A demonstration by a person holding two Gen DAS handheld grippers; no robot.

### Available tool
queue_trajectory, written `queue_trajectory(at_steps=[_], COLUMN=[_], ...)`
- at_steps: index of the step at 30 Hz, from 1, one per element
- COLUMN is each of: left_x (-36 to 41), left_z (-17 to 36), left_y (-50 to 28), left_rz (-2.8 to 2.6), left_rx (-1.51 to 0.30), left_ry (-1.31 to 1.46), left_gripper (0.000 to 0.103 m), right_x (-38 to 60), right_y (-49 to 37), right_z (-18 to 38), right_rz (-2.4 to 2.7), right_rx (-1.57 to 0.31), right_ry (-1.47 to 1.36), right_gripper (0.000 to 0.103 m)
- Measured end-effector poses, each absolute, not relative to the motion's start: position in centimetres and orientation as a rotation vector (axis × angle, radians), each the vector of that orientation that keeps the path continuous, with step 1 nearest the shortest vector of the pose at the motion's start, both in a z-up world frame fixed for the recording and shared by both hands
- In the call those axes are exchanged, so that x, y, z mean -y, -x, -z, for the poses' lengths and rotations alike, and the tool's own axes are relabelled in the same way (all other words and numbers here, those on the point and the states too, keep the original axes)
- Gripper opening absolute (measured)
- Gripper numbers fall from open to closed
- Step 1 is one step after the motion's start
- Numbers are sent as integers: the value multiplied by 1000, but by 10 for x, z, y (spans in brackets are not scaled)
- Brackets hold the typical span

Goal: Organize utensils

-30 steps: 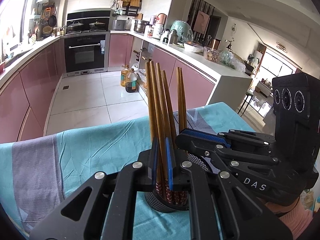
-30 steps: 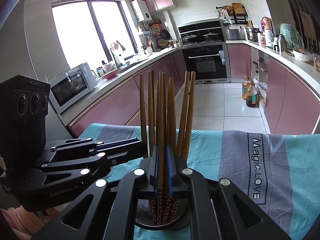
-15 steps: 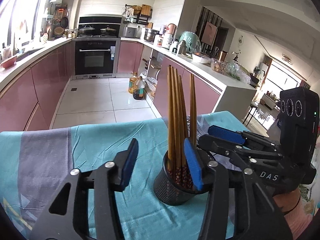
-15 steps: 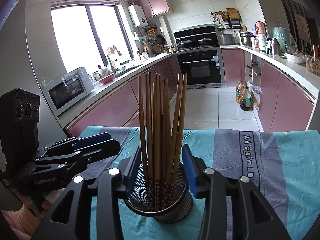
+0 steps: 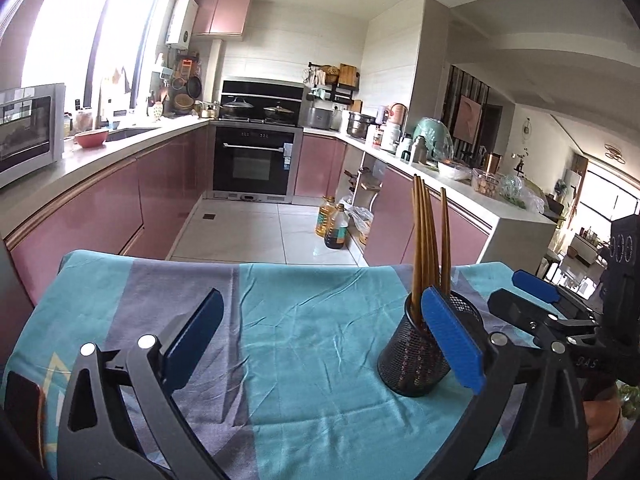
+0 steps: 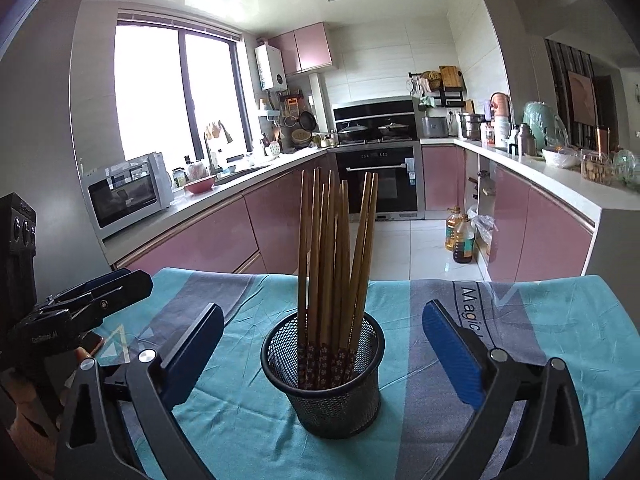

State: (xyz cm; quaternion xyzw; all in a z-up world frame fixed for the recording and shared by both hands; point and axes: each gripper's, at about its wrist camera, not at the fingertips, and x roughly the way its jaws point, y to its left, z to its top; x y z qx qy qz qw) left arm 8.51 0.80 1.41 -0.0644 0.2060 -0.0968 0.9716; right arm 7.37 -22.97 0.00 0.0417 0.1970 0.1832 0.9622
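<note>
Standing upright with tips toward twelve o'clock, wooden chopsticks (image 6: 334,264) fill a black mesh cup (image 6: 324,376) on the cloth-covered counter (image 6: 540,360). "Magic" reads on the cloth (image 6: 474,312). Right tongs (image 6: 320,354), just opened, spread wide either side of the cup, touching nothing. Left tongs (image 5: 320,344), also just opened, gape empty at the cup's nine o'clock.

home kitchen: pink cabinets (image 6: 256,236), built-in oven (image 6: 380,184) under a hob with pans, microwave (image 6: 128,196), sink under window (image 6: 176,92), tiled floor.
</note>
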Motion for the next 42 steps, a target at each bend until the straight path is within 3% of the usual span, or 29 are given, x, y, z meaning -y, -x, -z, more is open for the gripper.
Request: queue_trajectory(at_steps=[19,42], left_x=[-14,-8], left_z=[-21,-21], left_y=[-16,1], left_rz=[74,30], left_rx=[-248,-225], left_ry=[85,57], left_gripper=[98,98], right_x=[214,210], right_y=[-20,-8], right_z=[0,-4], right_rz=[-256,-204], right_rx=[-230,-188], right_ry=[-24,2], right_gripper=[96,96])
